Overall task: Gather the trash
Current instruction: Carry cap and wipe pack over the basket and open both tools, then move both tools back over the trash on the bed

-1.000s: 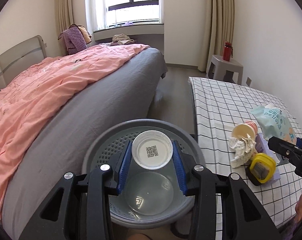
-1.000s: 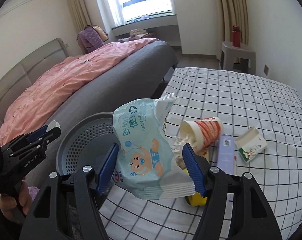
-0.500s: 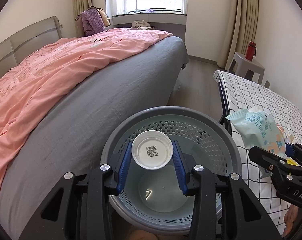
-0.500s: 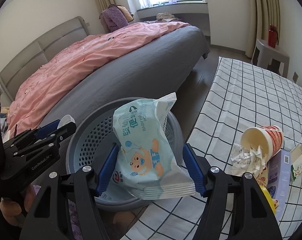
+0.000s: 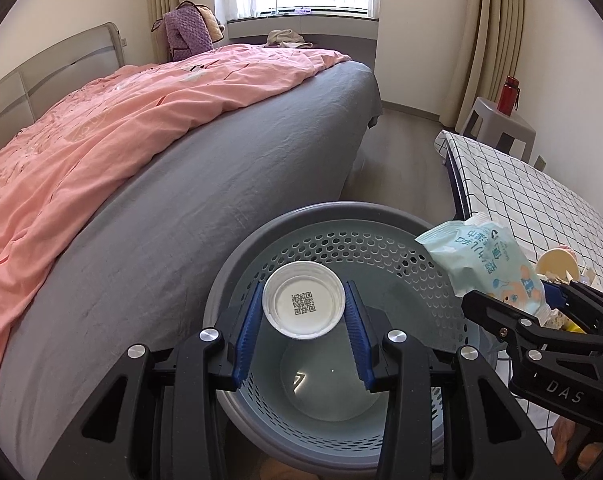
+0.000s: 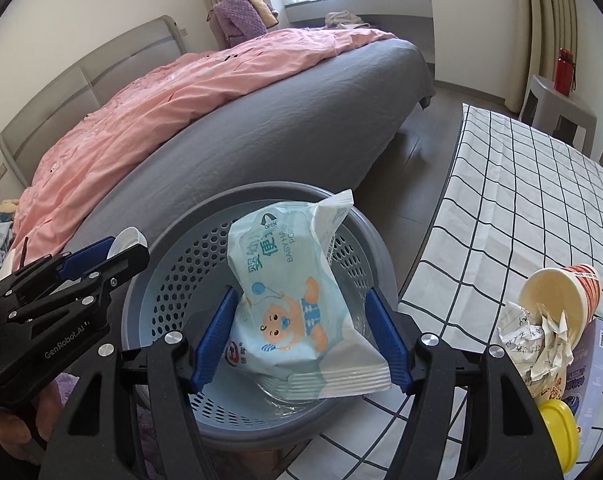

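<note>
One perforated grey waste basket (image 5: 341,220), nothing lying inside; left gripper (image 5: 303,330) clamps one white cup (image 5: 303,305) above it; right gripper (image 6: 303,338) grips one wet-wipes pack (image 6: 297,308).

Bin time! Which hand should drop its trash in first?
Probably the left. Its gripper holds the white lid right over the middle of the grey bin. The right gripper's wipes pack hangs nearer the rim.
</note>
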`<state>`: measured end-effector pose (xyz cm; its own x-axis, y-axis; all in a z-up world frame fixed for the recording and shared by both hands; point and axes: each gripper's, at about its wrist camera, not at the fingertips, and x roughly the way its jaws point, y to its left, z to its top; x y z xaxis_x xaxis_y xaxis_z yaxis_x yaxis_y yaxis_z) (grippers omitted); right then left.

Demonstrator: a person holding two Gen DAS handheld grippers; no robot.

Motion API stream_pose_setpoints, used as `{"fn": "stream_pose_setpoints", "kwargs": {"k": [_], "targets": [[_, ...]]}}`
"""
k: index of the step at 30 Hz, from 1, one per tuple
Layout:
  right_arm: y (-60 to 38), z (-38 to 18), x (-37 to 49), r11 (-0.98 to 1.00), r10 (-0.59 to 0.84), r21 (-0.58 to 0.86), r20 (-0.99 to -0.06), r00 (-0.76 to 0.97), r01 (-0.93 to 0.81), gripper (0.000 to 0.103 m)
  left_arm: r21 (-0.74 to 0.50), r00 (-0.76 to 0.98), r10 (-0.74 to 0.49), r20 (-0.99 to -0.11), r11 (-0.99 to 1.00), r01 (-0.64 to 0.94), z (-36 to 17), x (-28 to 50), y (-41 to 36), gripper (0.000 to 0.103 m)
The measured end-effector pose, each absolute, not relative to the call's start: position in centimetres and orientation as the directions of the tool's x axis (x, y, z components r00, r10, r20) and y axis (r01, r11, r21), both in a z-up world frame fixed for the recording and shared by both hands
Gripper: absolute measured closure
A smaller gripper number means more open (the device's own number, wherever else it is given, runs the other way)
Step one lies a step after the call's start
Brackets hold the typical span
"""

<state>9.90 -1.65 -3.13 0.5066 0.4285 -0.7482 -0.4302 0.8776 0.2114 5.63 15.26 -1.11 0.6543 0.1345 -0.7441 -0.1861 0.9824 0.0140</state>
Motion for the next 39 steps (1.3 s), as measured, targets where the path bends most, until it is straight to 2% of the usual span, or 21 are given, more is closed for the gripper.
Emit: {"fn": "stream_pose_setpoints", "kwargs": {"k": [2,5,6,9,39], "targets": [[-1.5,-3.0,9.9,0.878,0.427,0.208,-0.744,0.513,-0.431,0.037,0.018,0.655,0.142,-0.742,0.981,-0.192,-1.0,5.6,15.4,0.060],[-1.4,-2.7,9.7,0.879,0.426,0.199,-0.734,0.528,-0.433,0.022,0.021,0.659,0.155,-0.736,0.978,-0.207,-0.9,5.4,15.6,0.045],[-1.4,-2.6,9.6,0.880,0.425,0.195,-0.730,0.535,-0.433,0.021,0.022,0.660,0.161,-0.734,0.977,-0.213,-0.9,5.4,15.6,0.039],[-1.4,-2.4,9.4,0.883,0.419,0.188,-0.730,0.540,-0.431,0.021,0.021,0.660,0.166,-0.732,0.975,-0.222,-0.8,5.3,15.8,0.037],[-2.0,-2.0,8.5,0.889,0.414,0.192,-0.724,0.552,-0.415,0.021,0.019,0.676,0.175,-0.716,0.973,-0.231,-0.3,4.6,16.1,0.036]]}}
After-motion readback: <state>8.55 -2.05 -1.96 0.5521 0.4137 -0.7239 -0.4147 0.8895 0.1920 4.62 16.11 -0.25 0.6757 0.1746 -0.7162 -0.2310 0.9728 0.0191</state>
